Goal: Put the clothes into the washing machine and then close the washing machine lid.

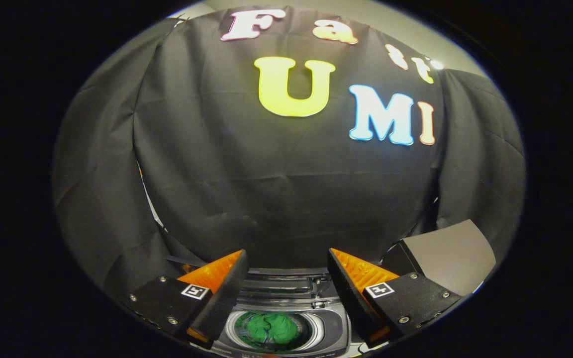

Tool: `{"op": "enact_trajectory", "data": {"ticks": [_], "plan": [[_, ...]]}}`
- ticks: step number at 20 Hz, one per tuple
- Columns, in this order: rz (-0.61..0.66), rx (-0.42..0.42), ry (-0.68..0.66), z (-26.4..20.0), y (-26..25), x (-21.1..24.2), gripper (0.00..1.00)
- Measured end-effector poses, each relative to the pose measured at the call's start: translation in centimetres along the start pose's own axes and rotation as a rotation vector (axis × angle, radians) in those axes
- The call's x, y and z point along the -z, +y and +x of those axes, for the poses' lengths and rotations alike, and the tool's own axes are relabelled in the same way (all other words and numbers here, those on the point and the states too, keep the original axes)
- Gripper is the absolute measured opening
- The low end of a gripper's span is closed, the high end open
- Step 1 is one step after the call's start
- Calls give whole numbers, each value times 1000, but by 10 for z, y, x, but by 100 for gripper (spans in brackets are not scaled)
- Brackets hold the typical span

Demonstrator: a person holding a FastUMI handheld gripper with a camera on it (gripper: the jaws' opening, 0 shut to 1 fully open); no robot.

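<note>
Clothes [269, 328], a green bundle, lie inside the round drum of the washing machine [334, 323], seen between the fingers [227, 293], which stand wide apart and hold nothing. Beyond the drum's rim the folded lid [279, 286] lies open. A grey box [453, 256] stands past the right finger, before the black cloth wall [286, 189].

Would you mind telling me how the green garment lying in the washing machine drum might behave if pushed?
The green garment lies crumpled in folds, so it is probably floppy and would bunch rather than slide. It looks light. The fingers stand open above the washing machine, holding nothing.
</note>
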State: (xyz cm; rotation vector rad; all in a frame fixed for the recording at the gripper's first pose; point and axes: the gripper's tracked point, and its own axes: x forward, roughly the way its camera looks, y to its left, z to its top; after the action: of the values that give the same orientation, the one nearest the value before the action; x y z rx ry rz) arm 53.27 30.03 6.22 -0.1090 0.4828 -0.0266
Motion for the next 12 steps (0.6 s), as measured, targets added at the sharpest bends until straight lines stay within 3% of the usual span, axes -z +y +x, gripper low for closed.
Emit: {"op": "enact_trajectory", "data": {"ticks": [5, 12], "plan": [[89, -58, 80, 53, 2, 16, 98], [110, -71, 136, 75, 6, 31, 98]]}}
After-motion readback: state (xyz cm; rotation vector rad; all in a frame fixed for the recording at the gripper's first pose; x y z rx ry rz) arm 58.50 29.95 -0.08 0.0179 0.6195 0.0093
